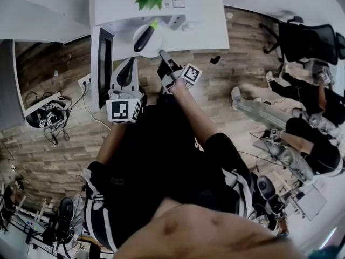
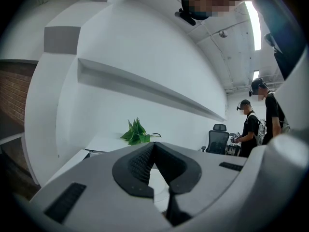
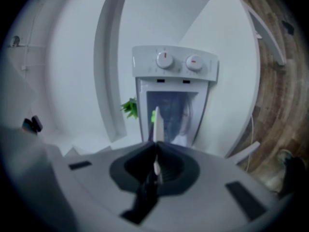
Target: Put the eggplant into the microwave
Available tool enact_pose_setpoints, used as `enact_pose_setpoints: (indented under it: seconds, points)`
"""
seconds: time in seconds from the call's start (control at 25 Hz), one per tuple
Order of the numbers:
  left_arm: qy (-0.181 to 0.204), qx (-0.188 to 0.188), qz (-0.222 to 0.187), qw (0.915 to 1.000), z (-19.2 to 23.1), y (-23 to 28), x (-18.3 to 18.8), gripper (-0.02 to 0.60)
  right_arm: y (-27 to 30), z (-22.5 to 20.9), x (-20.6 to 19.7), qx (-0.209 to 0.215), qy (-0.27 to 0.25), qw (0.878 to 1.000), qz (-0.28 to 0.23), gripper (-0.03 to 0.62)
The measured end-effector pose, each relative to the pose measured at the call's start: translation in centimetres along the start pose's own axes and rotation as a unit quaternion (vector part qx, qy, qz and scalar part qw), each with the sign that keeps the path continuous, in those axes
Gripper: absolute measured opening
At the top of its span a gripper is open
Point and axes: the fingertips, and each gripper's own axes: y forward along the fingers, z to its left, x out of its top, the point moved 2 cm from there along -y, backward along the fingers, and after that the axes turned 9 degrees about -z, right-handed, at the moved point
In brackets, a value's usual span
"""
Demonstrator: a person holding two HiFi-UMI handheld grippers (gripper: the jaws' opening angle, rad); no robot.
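Right gripper (image 3: 155, 151) shut tight on rim of white plate (image 1: 155, 47), thin white edge pinched between jaws. Eggplant (image 1: 143, 40) lies on plate, just at front of microwave (image 1: 175, 20), door (image 1: 102, 63) swung open. Left gripper (image 2: 154, 146) jaws together, empty, beside door.

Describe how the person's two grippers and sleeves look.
The left gripper and the right gripper both have pale grey moulded bodies with black ribbed pads. Each carries a cube printed with black-and-white square markers. The person wears black short sleeves.
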Motion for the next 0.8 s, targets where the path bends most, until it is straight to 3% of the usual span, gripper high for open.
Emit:
enact_pose_setpoints:
  seconds: [0.8]
  points:
    - [-0.014, 0.016, -0.013, 0.9997, 1.2, 0.2, -0.4, 0.032, 5.2, -5.1, 1.3, 0.001, -0.015, 1.0, -0.025, 0.037]
